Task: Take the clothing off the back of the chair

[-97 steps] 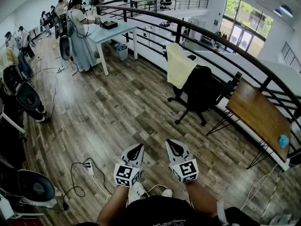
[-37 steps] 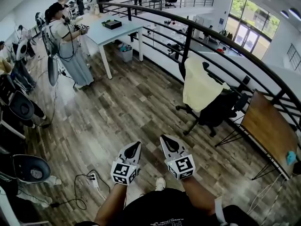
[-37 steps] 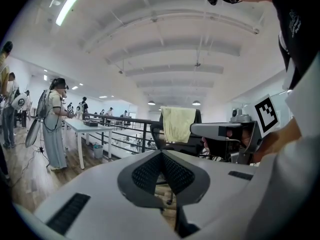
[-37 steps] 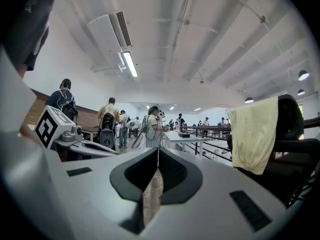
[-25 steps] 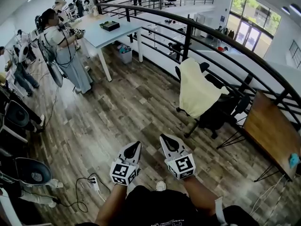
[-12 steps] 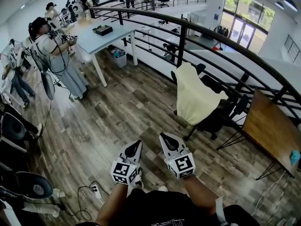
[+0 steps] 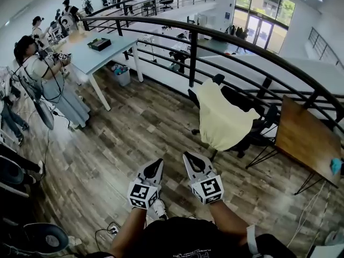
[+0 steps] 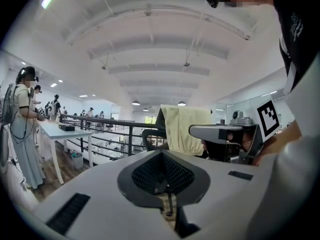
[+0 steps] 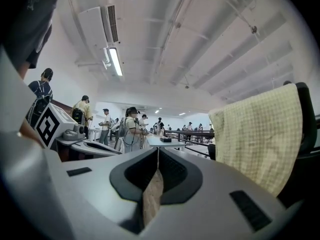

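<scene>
A pale yellow garment (image 7: pixel 223 121) hangs over the back of a black office chair (image 7: pixel 244 123) by the railing, ahead and to the right of both grippers. It also shows as a yellow garment (image 8: pixel 187 128) in the left gripper view and a yellow checked garment (image 9: pixel 260 139) at the right of the right gripper view. My left gripper (image 7: pixel 154 166) and right gripper (image 7: pixel 192 160) are held side by side, level, a short way from the chair. Both are shut with nothing between the jaws.
A black curved railing (image 7: pixel 226 39) runs behind the chair. A wooden table (image 7: pixel 309 138) stands to the right, a light blue table (image 7: pixel 94 50) at the back left. A person (image 7: pixel 45 82) stands at the left, others farther back. Cables and a power strip (image 7: pixel 114 230) lie on the floor.
The chair with the yellow garment has come nearer and lies closer to the middle of the head view. Both grippers keep their side-by-side pose, still shut.
</scene>
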Action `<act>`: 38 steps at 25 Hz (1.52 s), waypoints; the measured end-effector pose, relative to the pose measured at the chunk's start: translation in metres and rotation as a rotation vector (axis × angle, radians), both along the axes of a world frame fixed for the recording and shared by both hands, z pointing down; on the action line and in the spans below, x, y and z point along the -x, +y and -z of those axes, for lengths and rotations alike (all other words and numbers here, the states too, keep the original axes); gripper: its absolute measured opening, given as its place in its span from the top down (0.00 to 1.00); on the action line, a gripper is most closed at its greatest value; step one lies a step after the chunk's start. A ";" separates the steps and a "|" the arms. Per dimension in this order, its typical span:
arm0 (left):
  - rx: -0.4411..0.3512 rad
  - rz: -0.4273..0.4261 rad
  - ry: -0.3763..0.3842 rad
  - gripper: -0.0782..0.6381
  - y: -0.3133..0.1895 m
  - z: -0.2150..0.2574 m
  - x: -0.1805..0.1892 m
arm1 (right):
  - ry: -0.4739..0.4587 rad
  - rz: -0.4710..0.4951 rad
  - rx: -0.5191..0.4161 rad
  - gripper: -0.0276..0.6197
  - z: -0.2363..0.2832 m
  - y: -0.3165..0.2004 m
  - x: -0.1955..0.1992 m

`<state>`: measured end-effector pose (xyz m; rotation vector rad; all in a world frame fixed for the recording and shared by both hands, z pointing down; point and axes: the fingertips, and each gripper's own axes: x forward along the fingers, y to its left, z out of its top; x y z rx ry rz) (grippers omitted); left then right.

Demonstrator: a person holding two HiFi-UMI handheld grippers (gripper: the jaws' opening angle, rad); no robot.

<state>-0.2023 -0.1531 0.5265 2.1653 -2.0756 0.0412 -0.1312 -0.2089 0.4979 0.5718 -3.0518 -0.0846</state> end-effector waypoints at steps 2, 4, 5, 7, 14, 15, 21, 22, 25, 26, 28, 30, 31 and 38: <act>0.001 -0.030 -0.003 0.87 -0.011 0.000 0.006 | 0.004 -0.027 0.007 0.92 0.000 -0.009 0.006; 0.010 -0.056 -0.007 0.87 -0.016 -0.004 0.009 | 0.010 -0.045 0.017 0.92 -0.004 -0.011 0.006; 0.012 -0.068 -0.006 0.87 -0.017 -0.005 0.010 | 0.009 -0.054 0.016 0.92 -0.005 -0.011 0.007; 0.007 -0.095 -0.005 0.87 -0.022 -0.005 0.012 | 0.004 -0.077 0.009 0.92 -0.005 -0.013 0.007; 0.012 -0.206 0.001 0.87 -0.038 -0.009 0.025 | -0.007 -0.204 0.008 0.92 -0.008 -0.026 0.009; 0.013 -0.220 0.006 0.87 -0.040 -0.009 0.025 | -0.004 -0.220 0.009 0.92 -0.009 -0.026 0.008; 0.008 -0.339 -0.002 0.87 -0.054 -0.004 0.018 | 0.014 -0.320 -0.013 0.92 -0.009 -0.028 -0.005; 0.006 -0.356 -0.005 0.87 -0.056 -0.004 0.014 | 0.013 -0.337 -0.011 0.92 -0.010 -0.027 -0.010; 0.000 -0.392 -0.009 0.87 -0.063 -0.001 0.003 | 0.014 -0.373 -0.004 0.92 -0.010 -0.025 -0.025; -0.001 -0.399 -0.008 0.87 -0.066 0.001 0.000 | 0.015 -0.382 -0.004 0.92 -0.010 -0.026 -0.029; 0.000 -0.406 -0.001 0.87 -0.071 0.003 -0.005 | 0.018 -0.392 -0.012 0.92 -0.006 -0.028 -0.035; -0.004 -0.428 0.018 0.87 -0.073 0.007 -0.012 | 0.018 -0.401 -0.027 0.92 -0.001 -0.030 -0.041; -0.010 -0.446 0.026 0.87 -0.074 0.009 -0.018 | 0.017 -0.410 -0.033 0.92 0.001 -0.032 -0.045; -0.014 -0.441 0.033 0.87 -0.086 0.019 -0.041 | 0.008 -0.457 -0.033 0.92 0.003 -0.041 -0.074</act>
